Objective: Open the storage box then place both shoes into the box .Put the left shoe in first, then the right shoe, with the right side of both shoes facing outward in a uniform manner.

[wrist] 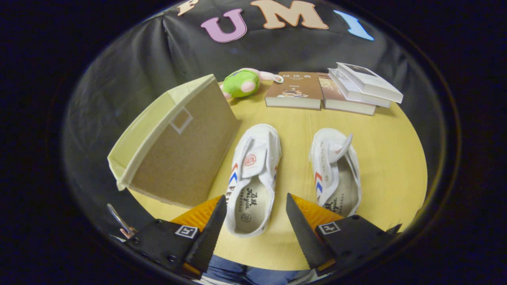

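I see a staged recording booth: black cloth wall (130,67) behind a round wooden counter (392,158) carrying household props.

Beige fabric storage box (174,146) set left of white canvas left shoe (253,174); white canvas right shoe (336,170) placed right of it. Green plush toy (241,82), stacked paperback books (336,89) ranged behind on round wooden table (392,158). Left shoe's heel framed between spread gripper (256,221) fingers.

Round wooden table (392,158) carries a beige storage box (174,154); two white shoes (253,174) side by side beside it; beyond them, books (295,91) and a green plush toy (241,83); gripper (256,215) fingers spread above the near shoe.
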### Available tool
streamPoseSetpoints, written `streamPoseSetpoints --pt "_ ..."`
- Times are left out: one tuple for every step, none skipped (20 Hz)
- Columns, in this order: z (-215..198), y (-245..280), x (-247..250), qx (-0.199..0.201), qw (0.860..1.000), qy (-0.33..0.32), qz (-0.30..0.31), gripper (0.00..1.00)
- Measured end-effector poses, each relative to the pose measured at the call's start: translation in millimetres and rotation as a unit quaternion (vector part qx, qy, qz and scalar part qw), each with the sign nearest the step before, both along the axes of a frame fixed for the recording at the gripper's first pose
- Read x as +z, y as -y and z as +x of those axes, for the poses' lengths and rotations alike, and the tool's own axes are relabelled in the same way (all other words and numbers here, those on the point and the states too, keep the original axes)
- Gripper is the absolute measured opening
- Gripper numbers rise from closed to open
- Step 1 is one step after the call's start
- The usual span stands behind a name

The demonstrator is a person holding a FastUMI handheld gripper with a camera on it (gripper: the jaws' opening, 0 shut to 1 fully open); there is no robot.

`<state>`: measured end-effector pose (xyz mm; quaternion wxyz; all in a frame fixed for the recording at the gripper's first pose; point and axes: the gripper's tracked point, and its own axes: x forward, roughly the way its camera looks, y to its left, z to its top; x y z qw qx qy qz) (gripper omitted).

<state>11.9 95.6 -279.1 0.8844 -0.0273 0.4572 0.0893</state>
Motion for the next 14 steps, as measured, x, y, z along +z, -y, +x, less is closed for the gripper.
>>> streamPoseSetpoints --pt "3.7 5.0 -2.8 -0.003 1.000 0.003 -0.008 0.94" --pt "9.5 7.1 -6.4 -0.006 1.000 0.004 -0.009 0.90" --pt "14.3 7.4 -8.8 -0.010 1.000 0.006 -0.005 0.86" --pt "19.9 6.0 -10.0 -0.011 1.000 0.008 0.000 0.85" --pt "23.9 5.6 -12.2 -0.013 1.000 0.008 0.001 0.85" --pt "27.2 6.8 -14.9 -0.016 1.000 0.007 -0.001 0.84" --pt "30.1 9.9 -17.4 -0.019 1.000 0.009 -0.008 0.83" --pt "33.9 11.9 -19.7 -0.019 1.000 0.012 -0.018 0.83" --pt "38.9 12.9 -23.8 -0.019 0.999 0.014 -0.026 0.79" --pt "40.4 10.5 -25.0 -0.017 0.999 0.015 -0.027 0.76" --pt "41.3 8.7 -28.8 -0.014 0.999 0.014 -0.035 0.73" --pt "43.4 8.4 -32.5 -0.009 0.999 0.013 -0.044 0.69" --pt "45.9 7.5 -37.5 -0.005 0.998 0.012 -0.053 0.66" --pt "45.9 5.0 -38.6 0.003 0.999 0.007 -0.053 0.62"
